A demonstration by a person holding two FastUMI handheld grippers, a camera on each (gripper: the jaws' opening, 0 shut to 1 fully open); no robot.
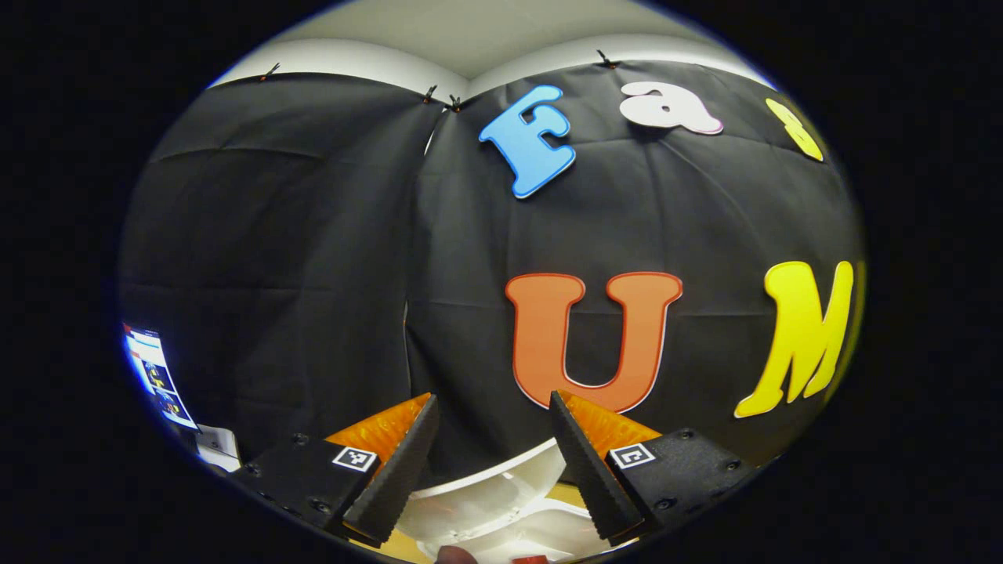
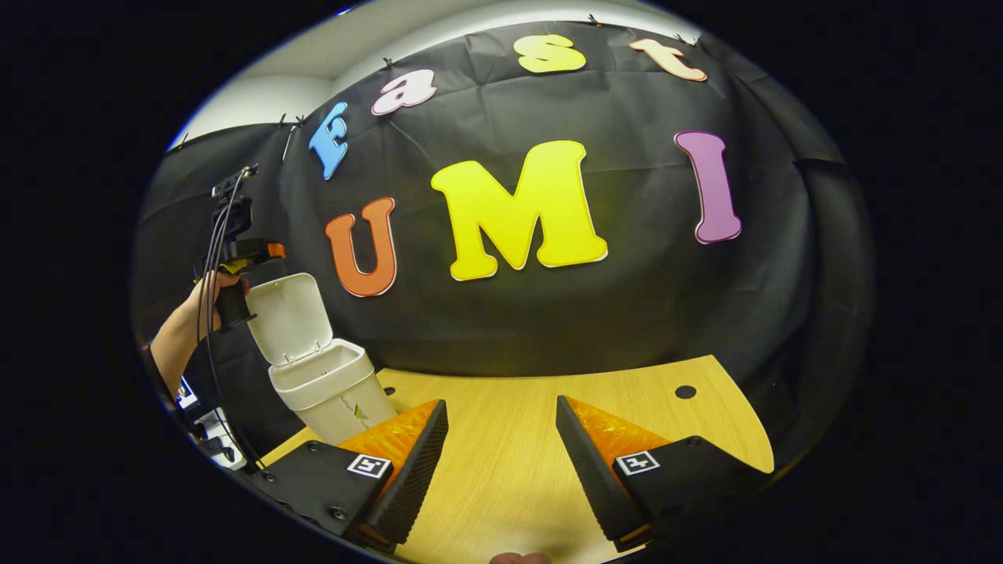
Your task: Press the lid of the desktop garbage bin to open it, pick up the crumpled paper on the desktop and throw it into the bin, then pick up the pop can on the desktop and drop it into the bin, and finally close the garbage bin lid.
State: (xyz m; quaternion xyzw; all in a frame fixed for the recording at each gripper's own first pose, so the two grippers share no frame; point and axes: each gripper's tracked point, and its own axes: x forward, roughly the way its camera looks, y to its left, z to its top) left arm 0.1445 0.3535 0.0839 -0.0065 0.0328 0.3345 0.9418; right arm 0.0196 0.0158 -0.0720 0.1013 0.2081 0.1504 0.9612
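Note:
The white desktop bin (image 2: pixel 333 392) stands at the left of the wooden table (image 2: pixel 509 470), its lid (image 2: pixel 290 313) swung up and open. A hand (image 2: pixel 184 329) holds my left gripper (image 2: pixel 235 258) high beside the raised lid. In the left gripper view, my left gripper (image 1: pixel 492 395) is open with nothing between its fingers, and the bin's white rim and lid (image 1: pixel 486 501) lie just below them. A small red bit (image 1: pixel 533 559) shows at the bottom edge; I cannot tell what it is. My right gripper (image 2: pixel 501 402) is open and holds nothing above the bare tabletop, to the right of the bin.
The table's curved far edge runs along the black cloth wall, with a small round hole (image 2: pixel 686 391) near its right end. A lit screen (image 1: pixel 153 376) and white boxes (image 2: pixel 211 431) sit low at the left, beyond the table.

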